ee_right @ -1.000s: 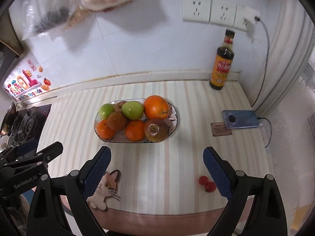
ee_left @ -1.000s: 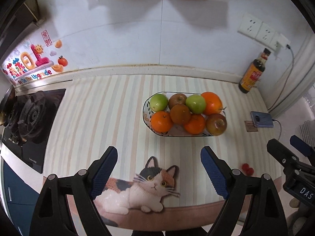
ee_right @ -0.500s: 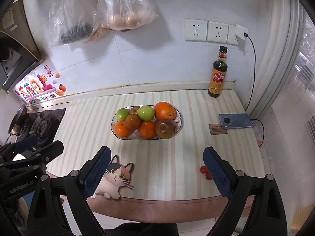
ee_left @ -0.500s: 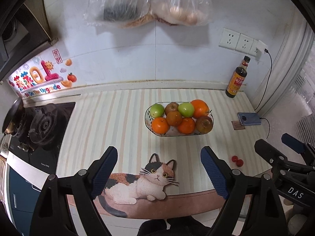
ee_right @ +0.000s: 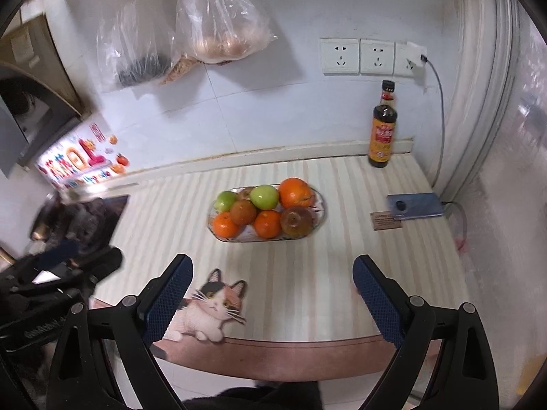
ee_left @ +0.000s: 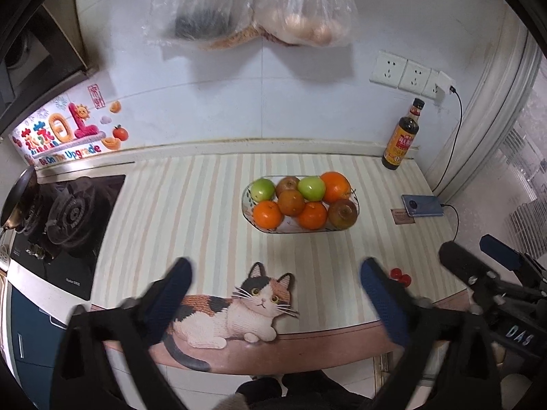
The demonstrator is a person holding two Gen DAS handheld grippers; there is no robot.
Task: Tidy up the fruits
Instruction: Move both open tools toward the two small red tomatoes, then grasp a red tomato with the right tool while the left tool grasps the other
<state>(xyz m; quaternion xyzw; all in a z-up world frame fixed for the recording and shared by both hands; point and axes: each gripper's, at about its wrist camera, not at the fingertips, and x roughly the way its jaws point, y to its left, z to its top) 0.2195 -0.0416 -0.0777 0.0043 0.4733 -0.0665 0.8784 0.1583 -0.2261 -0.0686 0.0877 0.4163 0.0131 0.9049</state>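
Observation:
A glass fruit bowl (ee_left: pixel 249 212) (ee_right: pixel 320 205) stands mid-counter, piled with several fruits: oranges (ee_left: pixel 335 186) (ee_right: pixel 295 192), green apples (ee_left: pixel 311 188) (ee_right: pixel 264 196) and brownish ones (ee_left: pixel 343 213) (ee_right: pixel 296 220). Two small red fruits (ee_left: pixel 400 275) lie loose near the front right edge. My left gripper (ee_left: pixel 275 268) hovers over the counter's front, well short of the bowl; its blurred jaws are opening with nothing between them. My right gripper (ee_right: pixel 272 262) is open and empty, equally far back. Each gripper shows at the side of the other's view.
A dark sauce bottle (ee_left: pixel 401 136) (ee_right: pixel 383 130) stands at the back right, and a phone (ee_left: pixel 422 205) (ee_right: pixel 415 206) on a charging cable lies right of the bowl. A gas stove (ee_left: pixel 65 218) is at left. A cat sticker (ee_left: pixel 239 304) marks the front edge. Plastic bags (ee_left: pixel 301 10) hang on the wall.
Both grippers have drawn back and up from the bowl, so more of the wall and the hanging bags now shows. The left jaws stand slightly wider and are blurred.

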